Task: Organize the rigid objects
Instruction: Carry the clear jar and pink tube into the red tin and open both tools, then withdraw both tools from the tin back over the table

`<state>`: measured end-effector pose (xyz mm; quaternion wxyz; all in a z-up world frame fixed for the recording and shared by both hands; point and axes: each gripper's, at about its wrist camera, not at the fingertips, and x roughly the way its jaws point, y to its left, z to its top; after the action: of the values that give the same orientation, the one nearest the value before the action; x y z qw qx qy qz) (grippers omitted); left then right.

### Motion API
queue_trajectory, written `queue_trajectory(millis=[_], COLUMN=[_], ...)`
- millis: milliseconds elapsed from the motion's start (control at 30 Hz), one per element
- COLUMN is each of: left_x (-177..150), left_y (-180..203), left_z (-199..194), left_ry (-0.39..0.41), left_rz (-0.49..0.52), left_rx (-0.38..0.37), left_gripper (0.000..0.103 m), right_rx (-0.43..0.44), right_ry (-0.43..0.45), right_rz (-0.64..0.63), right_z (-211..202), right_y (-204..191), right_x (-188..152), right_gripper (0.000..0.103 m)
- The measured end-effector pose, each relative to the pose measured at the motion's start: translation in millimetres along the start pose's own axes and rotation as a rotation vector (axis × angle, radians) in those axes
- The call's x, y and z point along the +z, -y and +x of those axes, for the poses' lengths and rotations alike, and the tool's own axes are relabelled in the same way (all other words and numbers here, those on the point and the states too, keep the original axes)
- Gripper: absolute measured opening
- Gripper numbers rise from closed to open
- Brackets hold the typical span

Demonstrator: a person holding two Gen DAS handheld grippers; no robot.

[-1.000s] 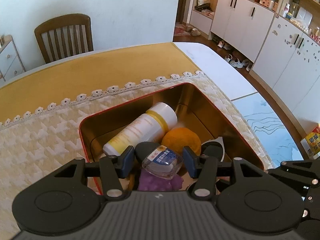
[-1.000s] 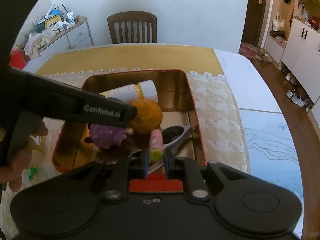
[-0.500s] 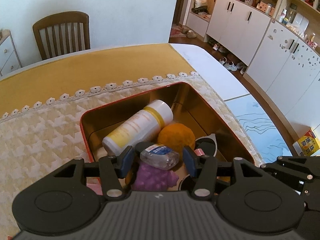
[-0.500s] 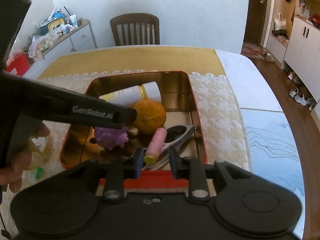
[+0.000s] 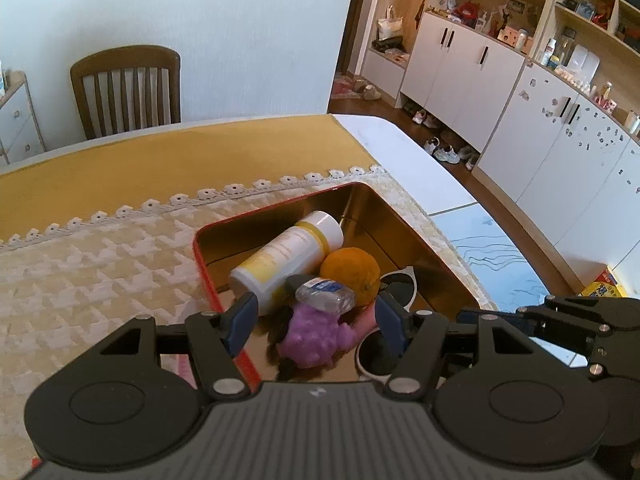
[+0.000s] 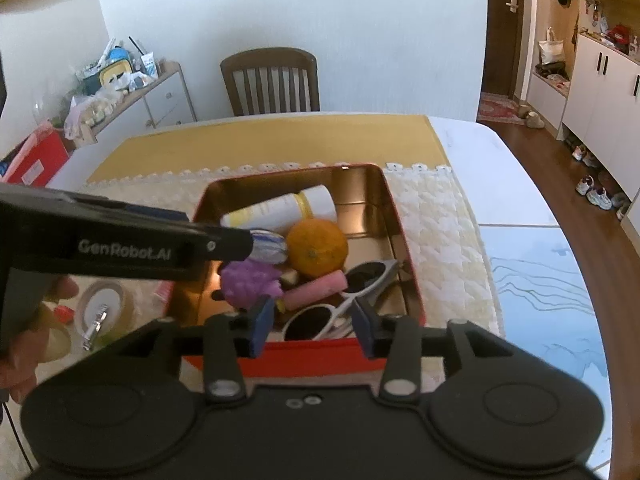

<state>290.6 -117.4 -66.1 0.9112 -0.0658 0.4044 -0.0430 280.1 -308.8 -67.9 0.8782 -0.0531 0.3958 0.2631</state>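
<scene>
Rigid objects fill the red tin (image 6: 408, 256), a gold-lined rectangular box standing on the cream placemat (image 5: 100, 264) near the table's right edge. Against the tin's far wall a white and yellow bottle (image 5: 286, 258) lies on its side, and an orange (image 6: 317, 247) sits just in front of it, touching it. A purple knobbly toy (image 5: 310, 334) rests near the tin's left wall, with a small clear bottle (image 5: 326, 294) bearing a blue label lying across its top. A pink stick (image 6: 316, 291) lies between the toy and the white-framed sunglasses (image 6: 344, 304), which occupy the tin's near right corner.

The left gripper (image 5: 316, 316) hovers over the tin's near left part, its 2 fingers spread wide apart with nothing between them; the clear bottle lies free below them. The right gripper (image 6: 314, 322) hangs above the tin's near wall, its fingers likewise spread and empty. On the table beyond the tin's left wall sits a round glass lid (image 6: 100, 312).
</scene>
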Motion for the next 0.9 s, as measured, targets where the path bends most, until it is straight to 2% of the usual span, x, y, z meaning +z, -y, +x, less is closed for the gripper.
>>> queue_trajectory(millis=[100,333,533,633,700,900], left_x=[-3,-12,-27,-34,-40,-57], left_y=[-5,-25,-42,-55,-65,-102], left_z=[-12,-41,-66,-79,-89,-113], left_ry=[0.013,0.044,0.092,0.110,0.126,0.162], left_rz=[-0.004,-0.017,0.015,0.026,0.029,0.007], left_rx=[0.006,0.019,0.089,0.110,0.127,0.184], left_gripper=[0.071,0.075,0.077,0.077,0.083,0.085], right_rx=[0.006,0.030,0.048,0.059,0.069,0.091], right_ry=[0.007,0.031,0.034,0.037,0.042,0.032], right_rz=[0.000,-0.002,0.004,-0.006,-0.015,-0.043], right_z=[-6,-18,-21,-22,-23,-16], right_y=[-5,-24,-46,-58,-68,-95], right_x=[0,-1,-1,-2,-2,-3], right_gripper=[0.047,0.066,0.071,0.078,0.081,0.091])
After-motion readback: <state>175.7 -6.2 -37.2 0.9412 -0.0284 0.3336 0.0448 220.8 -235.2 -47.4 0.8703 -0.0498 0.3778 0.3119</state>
